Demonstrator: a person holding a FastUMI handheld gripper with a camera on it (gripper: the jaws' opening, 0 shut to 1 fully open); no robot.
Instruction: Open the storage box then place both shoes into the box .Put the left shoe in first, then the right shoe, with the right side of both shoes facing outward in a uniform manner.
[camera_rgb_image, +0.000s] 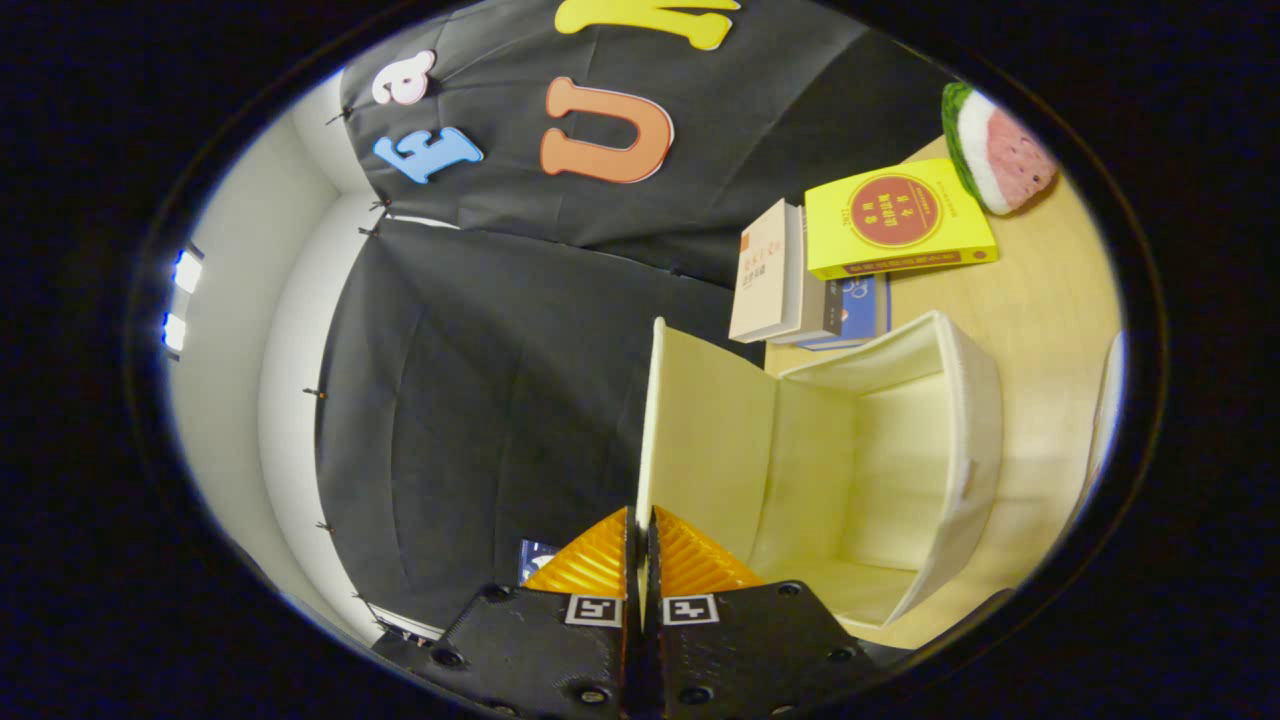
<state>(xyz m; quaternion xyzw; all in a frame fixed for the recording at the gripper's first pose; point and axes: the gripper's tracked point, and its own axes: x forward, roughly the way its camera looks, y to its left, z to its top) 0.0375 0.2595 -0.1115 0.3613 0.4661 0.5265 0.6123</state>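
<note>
a: starting at the left. what there?

b: white booth wall (235, 400) with two bright lights (180, 300), then black cloth backdrop (480, 400) hanging behind.

a: state of the jaws?

b: closed on the lid (700, 440) of the storage box (880, 470). gripper (641, 530) at the bottom centre, both fingers (590, 565) pressed onto the thin lid panel from either side, lid edge running straight up from between them.

a: lid position?

b: swung open, standing edge-on, still joined to the box along one side. cream inside face turned toward the box opening.

a: box itself?

b: cream fabric, just right of the fingers, resting on the desk (1040, 300). opening visible, interior pale and bare. view rolled sideways, so the box appears tipped.

a: beyond the box?

b: a short row of books (790, 280) against the cloth, one pale cover, one blue behind it. yellow book (895, 220) with a red round emblem next to them, touching or overlapping the row. watermelon-slice toy (1000, 150) farther right, near the yellow book's corner.

a: farthest right?

b: a pale curved edge (1105, 400) on the desk beside the box. too little visible to identify.

a: shoes?

b: cannot tell from this frame.
</note>
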